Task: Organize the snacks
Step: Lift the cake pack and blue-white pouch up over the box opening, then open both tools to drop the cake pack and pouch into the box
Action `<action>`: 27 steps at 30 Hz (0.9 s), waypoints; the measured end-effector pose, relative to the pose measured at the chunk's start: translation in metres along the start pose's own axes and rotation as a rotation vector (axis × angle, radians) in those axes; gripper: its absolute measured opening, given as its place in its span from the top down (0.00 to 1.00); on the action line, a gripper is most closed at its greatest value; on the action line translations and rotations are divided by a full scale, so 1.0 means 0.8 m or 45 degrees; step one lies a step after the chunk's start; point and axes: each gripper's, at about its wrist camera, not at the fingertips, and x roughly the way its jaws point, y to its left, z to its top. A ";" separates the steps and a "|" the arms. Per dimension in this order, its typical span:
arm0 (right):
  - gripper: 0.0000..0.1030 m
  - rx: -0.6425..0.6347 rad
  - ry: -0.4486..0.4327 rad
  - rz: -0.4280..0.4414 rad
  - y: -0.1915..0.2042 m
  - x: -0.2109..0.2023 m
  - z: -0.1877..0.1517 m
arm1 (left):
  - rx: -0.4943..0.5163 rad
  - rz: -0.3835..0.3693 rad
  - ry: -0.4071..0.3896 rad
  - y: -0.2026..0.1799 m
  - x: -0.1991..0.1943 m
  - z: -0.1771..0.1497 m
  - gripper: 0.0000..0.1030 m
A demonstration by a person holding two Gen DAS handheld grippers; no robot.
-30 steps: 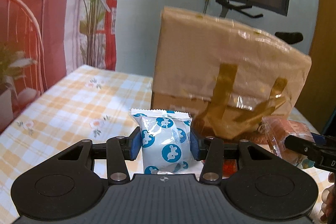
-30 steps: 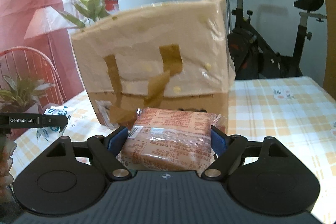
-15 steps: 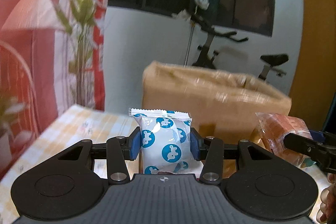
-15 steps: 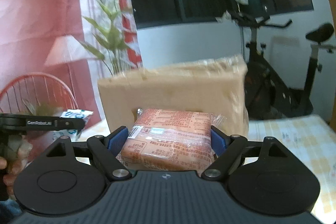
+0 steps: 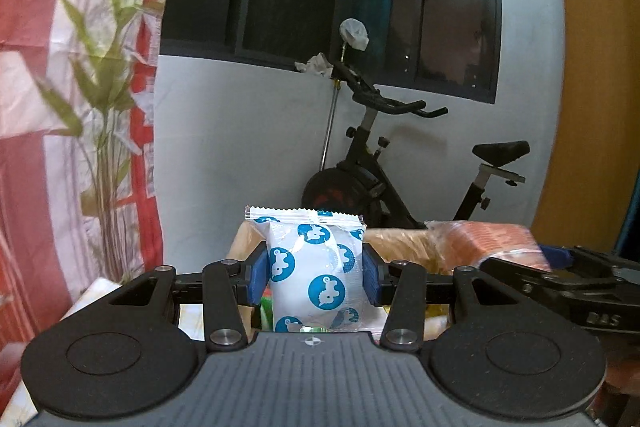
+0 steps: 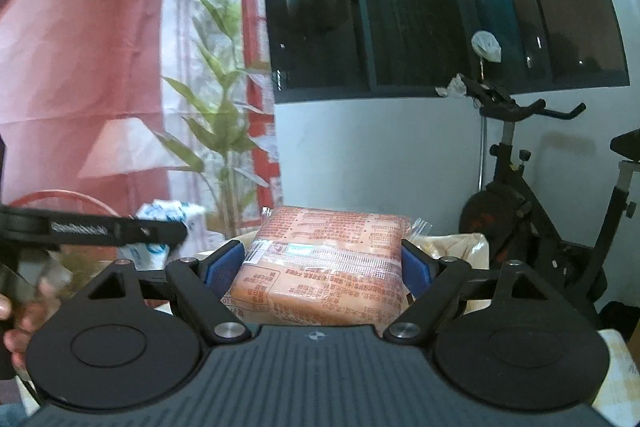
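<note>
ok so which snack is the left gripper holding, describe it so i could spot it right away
Start at the cardboard box in front of the exercise bike. Just over its open top, the left gripper clamps a small puffy packet. It is white with blue round elephant prints, unlike the flat orange pack beside it.

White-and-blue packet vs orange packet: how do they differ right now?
The white-and-blue packet stands upright, narrow, in the left gripper; the orange packet lies flat and wider in the right gripper. One has blue round logos, the other dense printed text. Both are clamped between blue pads.
</note>
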 end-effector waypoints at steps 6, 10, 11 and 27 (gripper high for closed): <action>0.19 0.129 0.112 -0.121 -0.041 0.065 0.010 | -0.024 -0.007 0.112 -0.004 0.068 0.006 0.53; 0.19 0.123 0.187 -0.181 -0.055 0.094 0.008 | -0.005 -0.016 0.157 -0.003 0.096 0.006 0.52; 0.19 0.111 0.210 -0.190 -0.057 0.100 0.007 | -0.003 -0.029 0.169 -0.001 0.101 0.006 0.52; 0.13 0.123 0.216 -0.218 -0.053 0.070 -0.007 | 0.062 -0.010 0.129 0.006 0.056 -0.001 0.28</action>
